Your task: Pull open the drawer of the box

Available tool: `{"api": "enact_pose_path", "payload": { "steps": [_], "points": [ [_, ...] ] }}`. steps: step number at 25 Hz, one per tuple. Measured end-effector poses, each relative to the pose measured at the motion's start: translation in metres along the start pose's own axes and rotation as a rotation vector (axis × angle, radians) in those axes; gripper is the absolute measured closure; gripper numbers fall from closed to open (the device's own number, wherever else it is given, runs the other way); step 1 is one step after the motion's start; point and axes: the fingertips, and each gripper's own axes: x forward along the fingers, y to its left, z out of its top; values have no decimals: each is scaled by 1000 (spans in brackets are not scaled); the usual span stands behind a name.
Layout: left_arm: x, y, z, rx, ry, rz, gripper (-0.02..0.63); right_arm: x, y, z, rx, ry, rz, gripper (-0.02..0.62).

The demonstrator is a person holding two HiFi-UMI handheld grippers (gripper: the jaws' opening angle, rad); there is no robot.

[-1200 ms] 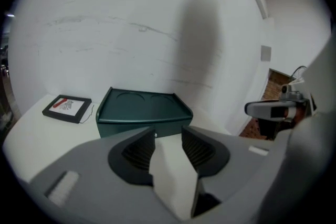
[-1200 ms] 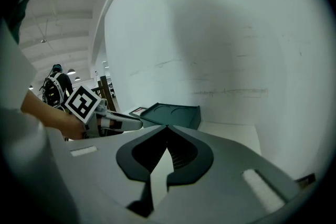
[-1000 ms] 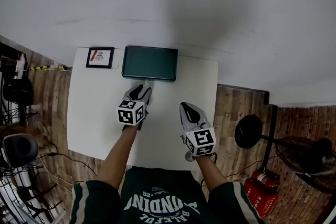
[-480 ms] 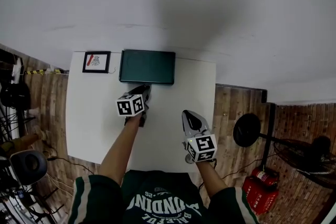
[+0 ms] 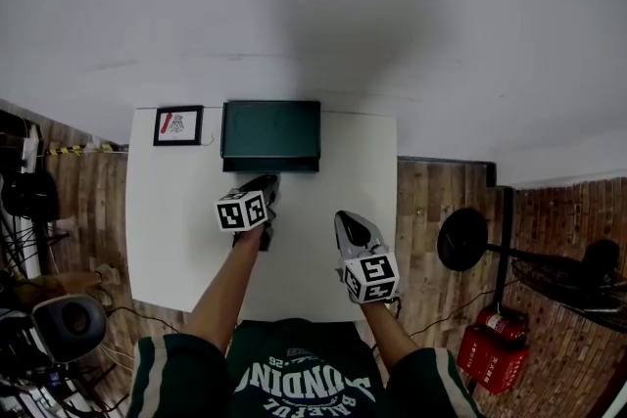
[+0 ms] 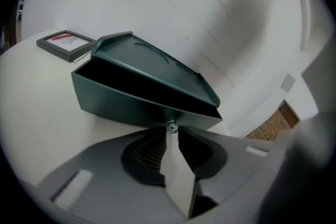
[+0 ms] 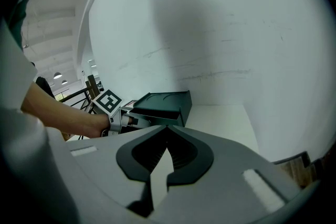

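A dark green box [image 5: 270,129] stands at the far side of the white table [image 5: 176,230]. Its drawer front [image 6: 131,105] shows a dark gap under the lid and carries a small metal knob [image 6: 171,126]. My left gripper [image 5: 266,181] reaches the drawer front. Its jaws are closing, and its fingertips [image 6: 164,131] sit either side of the knob and touch it. My right gripper [image 5: 351,222] hovers nearer the table's front right, apart from the box [image 7: 163,105], and is shut with nothing between its fingers.
A small black-framed picture [image 5: 177,125] lies left of the box. The table ends at a white wall behind the box. Wooden floor lies on both sides, with a fan stand [image 5: 462,243] and a red container [image 5: 490,355] at the right.
My left gripper moved forward to the drawer front, and its jaws went from wide apart to narrow. The right gripper stayed about where it was.
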Motion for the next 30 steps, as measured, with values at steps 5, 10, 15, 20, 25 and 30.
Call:
{"api": "enact_pose_path", "payload": {
  "steps": [5, 10, 15, 20, 25, 30],
  "points": [
    [-13, -4, -23, -3, 10, 8, 482, 0, 7, -2, 17, -5, 6, 594],
    [-24, -9, -45, -23, 11, 9, 482, -2, 9, -2, 33, -12, 4, 594],
    [-33, -12, -62, -21, 31, 6, 482, -3, 11, -1, 32, -15, 2, 594],
    [-40, -11, -75, -22, 48, 14, 482, -7, 9, 1, 34, -18, -8, 594],
    [-47, -9, -80, -24, 33, 18, 482, -11, 8, 0, 35, -21, -17, 594],
    [-62, -20, -91, 12, 58, -28, 480, -14, 6, 8, 29, -38, -20, 594]
  ]
}}
